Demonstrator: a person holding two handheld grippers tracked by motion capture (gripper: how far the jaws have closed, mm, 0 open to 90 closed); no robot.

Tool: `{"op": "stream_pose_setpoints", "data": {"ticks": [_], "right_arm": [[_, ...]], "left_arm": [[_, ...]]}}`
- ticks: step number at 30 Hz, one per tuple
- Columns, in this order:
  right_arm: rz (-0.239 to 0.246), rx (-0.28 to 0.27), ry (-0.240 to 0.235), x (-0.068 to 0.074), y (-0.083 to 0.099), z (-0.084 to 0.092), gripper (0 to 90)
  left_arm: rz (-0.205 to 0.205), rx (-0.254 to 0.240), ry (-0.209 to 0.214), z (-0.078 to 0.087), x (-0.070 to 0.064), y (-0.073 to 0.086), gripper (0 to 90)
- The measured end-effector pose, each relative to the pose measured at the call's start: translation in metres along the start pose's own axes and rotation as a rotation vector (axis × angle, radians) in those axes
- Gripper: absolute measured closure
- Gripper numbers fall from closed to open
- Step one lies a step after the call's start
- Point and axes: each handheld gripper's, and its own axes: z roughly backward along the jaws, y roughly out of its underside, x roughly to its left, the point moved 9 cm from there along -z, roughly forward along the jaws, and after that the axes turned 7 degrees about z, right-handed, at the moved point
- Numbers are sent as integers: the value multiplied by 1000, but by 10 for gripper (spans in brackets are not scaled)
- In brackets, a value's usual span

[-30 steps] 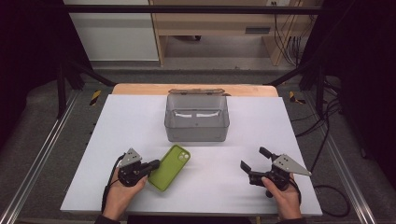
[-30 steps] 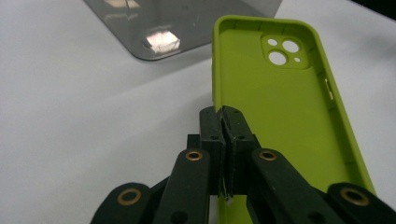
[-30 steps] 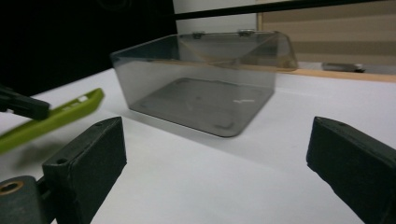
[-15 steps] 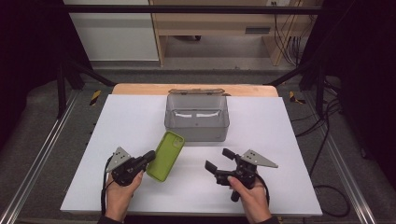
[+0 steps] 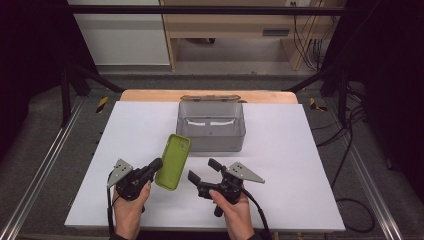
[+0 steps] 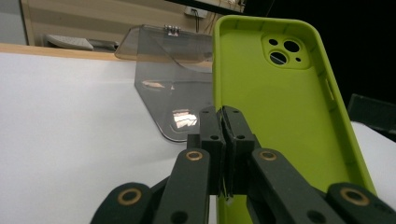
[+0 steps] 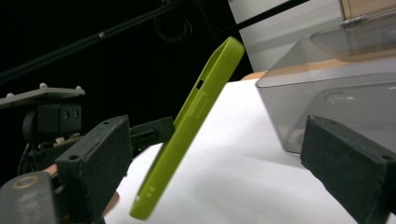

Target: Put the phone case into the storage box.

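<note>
The left tongs (image 5: 156, 165) are pressed together on the lower edge of a green phone case (image 5: 173, 161), pinching its thin wall between the pads. In the left gripper view the two jaws stand tight against each other with the rim of the case (image 6: 280, 112) caught between them, and the case rises from them with its hollow inner side and its camera cut-outs facing the camera. The case is lifted off the white counter (image 5: 300, 150) and tilted, its upper end leaning toward a clear grey plastic box (image 5: 211, 125) that stands at the middle of the counter. From above, the top of the case lies just beside the box's near left corner; whether the two touch cannot be told.

The right tongs (image 5: 202, 170) are spread, on the side of the case away from the left hand (image 5: 129, 210), near it but not touching it. Their jaws have just been closing a little, and nothing is pressed between the pads. In the right gripper view the case (image 7: 187, 130) shows edge-on between the two wide-set jaws, closer to the one on the left of that view, with the box (image 7: 336, 88) behind it. The right hand (image 5: 232, 212) holds its gripper low over the counter, nearer the person than the box.
</note>
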Motion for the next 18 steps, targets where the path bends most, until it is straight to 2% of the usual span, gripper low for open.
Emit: {"op": "stream_pose_setpoints", "data": {"ticks": [7,16,18], "right_arm": [[-33,-40,-9,16,8,-12,185],[-41,-69,-40,27,14,-24,395],[-58,-78,-49,27,12,-25,445]], "left_arm": [[8,-33,-3,3,-7,-2,883],[2,-59,5,4,-14,-3,883],[1,-60,6,4,-15,-3,884]]}}
